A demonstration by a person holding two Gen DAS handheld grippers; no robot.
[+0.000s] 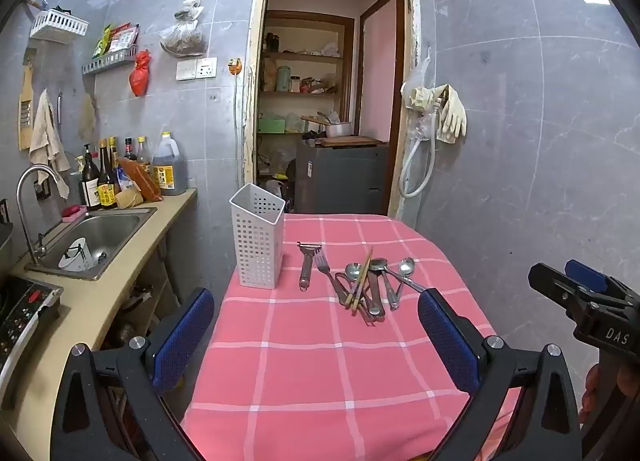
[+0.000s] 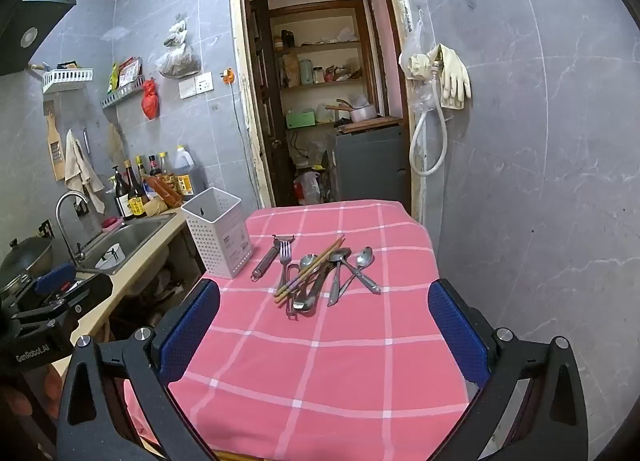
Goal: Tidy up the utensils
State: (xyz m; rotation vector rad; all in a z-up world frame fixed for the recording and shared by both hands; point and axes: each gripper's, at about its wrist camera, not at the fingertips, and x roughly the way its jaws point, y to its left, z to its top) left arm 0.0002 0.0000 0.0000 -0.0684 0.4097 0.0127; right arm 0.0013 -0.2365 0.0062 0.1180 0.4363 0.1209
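Note:
A white perforated utensil holder [image 1: 258, 237] [image 2: 218, 233] stands empty at the far left of the pink checked table [image 1: 320, 361] [image 2: 320, 361]. Beside it lie a peeler [image 1: 306, 265] [image 2: 270, 257], a fork [image 1: 328, 273] [image 2: 284, 261], chopsticks [image 1: 360, 281] [image 2: 310, 271] and several spoons [image 1: 404, 269] [image 2: 362, 261] in a loose pile. My left gripper [image 1: 316, 333] is open and empty, short of the pile. My right gripper [image 2: 324, 333] is open and empty, also near the table's front; it shows at the right edge of the left wrist view [image 1: 580, 293].
A counter with a steel sink [image 1: 96, 237] [image 2: 124, 241], a tap and several sauce bottles [image 1: 120, 177] runs along the left. An open doorway [image 1: 328, 101] lies behind the table. Tiled wall with hanging gloves [image 1: 450, 113] stands to the right.

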